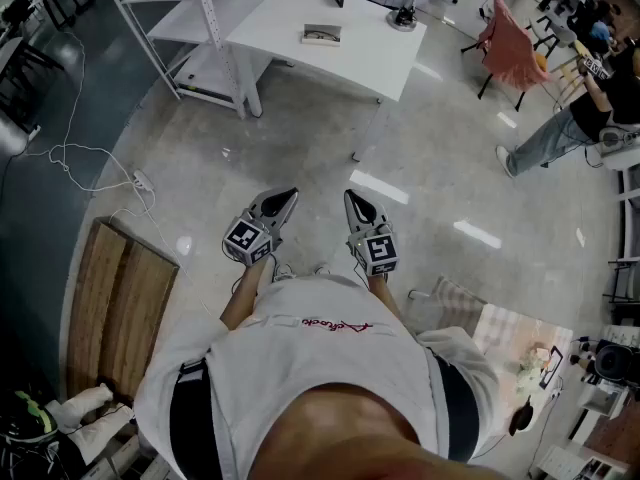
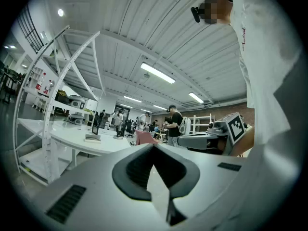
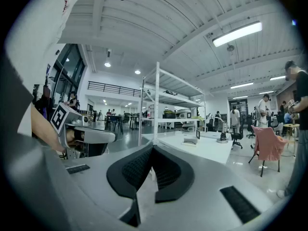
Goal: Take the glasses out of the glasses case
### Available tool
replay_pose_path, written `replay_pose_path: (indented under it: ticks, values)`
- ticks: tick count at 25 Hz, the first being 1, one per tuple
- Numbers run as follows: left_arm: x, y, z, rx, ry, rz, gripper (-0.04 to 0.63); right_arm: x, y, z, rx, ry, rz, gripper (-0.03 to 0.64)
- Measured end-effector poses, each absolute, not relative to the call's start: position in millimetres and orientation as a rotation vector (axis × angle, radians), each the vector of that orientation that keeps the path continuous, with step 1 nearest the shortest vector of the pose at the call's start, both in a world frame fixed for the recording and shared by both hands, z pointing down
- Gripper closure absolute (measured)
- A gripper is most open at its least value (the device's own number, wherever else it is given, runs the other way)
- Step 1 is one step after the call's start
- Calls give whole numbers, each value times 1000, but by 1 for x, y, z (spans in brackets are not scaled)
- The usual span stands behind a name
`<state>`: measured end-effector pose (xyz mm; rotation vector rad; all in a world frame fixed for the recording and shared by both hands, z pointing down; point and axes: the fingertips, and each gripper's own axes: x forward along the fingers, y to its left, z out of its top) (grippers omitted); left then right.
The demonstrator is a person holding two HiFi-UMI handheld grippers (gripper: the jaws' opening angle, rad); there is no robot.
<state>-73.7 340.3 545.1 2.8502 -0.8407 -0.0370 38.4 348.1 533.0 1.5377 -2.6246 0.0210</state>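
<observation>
A small grey glasses case lies on the white table, far ahead of me across the floor. The case also shows small in the left gripper view and in the right gripper view. Something dark shows in it, but I cannot make out what. Both grippers are held level, side by side, close to my body. My left gripper has its jaws together with nothing between them. My right gripper is shut and empty too.
A white shelf rack stands left of the table. A chair draped in pink cloth and a standing person are at the right. Wooden boards lie on the floor at my left, past a cable with a power strip.
</observation>
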Motion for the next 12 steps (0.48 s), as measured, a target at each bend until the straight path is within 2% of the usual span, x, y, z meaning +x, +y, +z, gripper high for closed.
replay_pose_path:
  ticks: [12]
  values:
    - [-36, 349, 548, 2846, -811, -30, 592, 74, 359, 539, 1582, -2657, 77, 589]
